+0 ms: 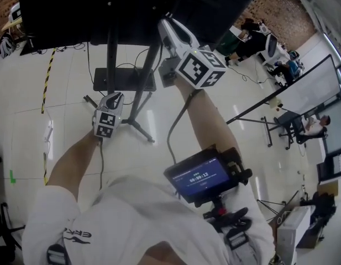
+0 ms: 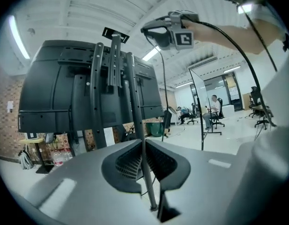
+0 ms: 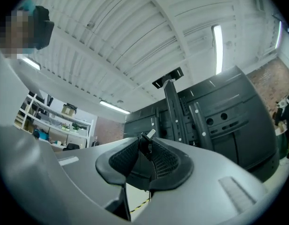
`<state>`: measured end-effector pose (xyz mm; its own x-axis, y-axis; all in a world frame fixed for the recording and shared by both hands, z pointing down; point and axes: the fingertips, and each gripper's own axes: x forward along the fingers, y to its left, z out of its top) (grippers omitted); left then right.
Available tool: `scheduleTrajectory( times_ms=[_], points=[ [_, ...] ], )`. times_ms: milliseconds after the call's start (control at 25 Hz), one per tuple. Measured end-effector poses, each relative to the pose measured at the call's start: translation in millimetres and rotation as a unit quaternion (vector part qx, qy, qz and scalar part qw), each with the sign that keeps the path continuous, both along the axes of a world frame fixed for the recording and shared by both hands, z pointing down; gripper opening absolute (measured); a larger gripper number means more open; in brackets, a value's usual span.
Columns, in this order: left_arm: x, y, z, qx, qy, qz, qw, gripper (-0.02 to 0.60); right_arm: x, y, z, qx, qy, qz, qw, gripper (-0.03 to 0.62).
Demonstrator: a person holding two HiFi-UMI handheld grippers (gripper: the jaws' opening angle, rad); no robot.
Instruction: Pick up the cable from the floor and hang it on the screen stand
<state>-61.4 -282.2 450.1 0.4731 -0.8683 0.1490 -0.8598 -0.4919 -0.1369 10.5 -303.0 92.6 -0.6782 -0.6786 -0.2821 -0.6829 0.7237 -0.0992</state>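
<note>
Big black screen (image 1: 76,10): cut off at head view's top edge. Black plug (image 3: 145,146): mostly buried between right tongs (image 3: 145,140), only pale tip clear. Grey line (image 2: 146,172) through left tongs (image 2: 143,140): cable or pole, can't tell.

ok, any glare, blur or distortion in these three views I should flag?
Head view: light reflections streak the glossy floor; the screen reads near black. Left gripper view: strong fisheye bend, black corners. Right gripper view: ceiling light strip blown out, mosaic patch top left.
</note>
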Motion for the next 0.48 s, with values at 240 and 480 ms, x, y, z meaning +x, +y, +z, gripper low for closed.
scheduleTrajectory(
  times_ms=[240, 480],
  points=[
    [47, 14, 47, -0.021, -0.027, 0.057, 0.9978, 0.099, 16, 24, -61, 0.039, -0.012, 0.020, 0.999, 0.101],
    [94, 4, 59, -0.021, -0.033, 0.099, 0.9943, 0.184, 27, 49, -111, 0.074, -0.019, 0.032, 0.997, 0.101]
  ],
)
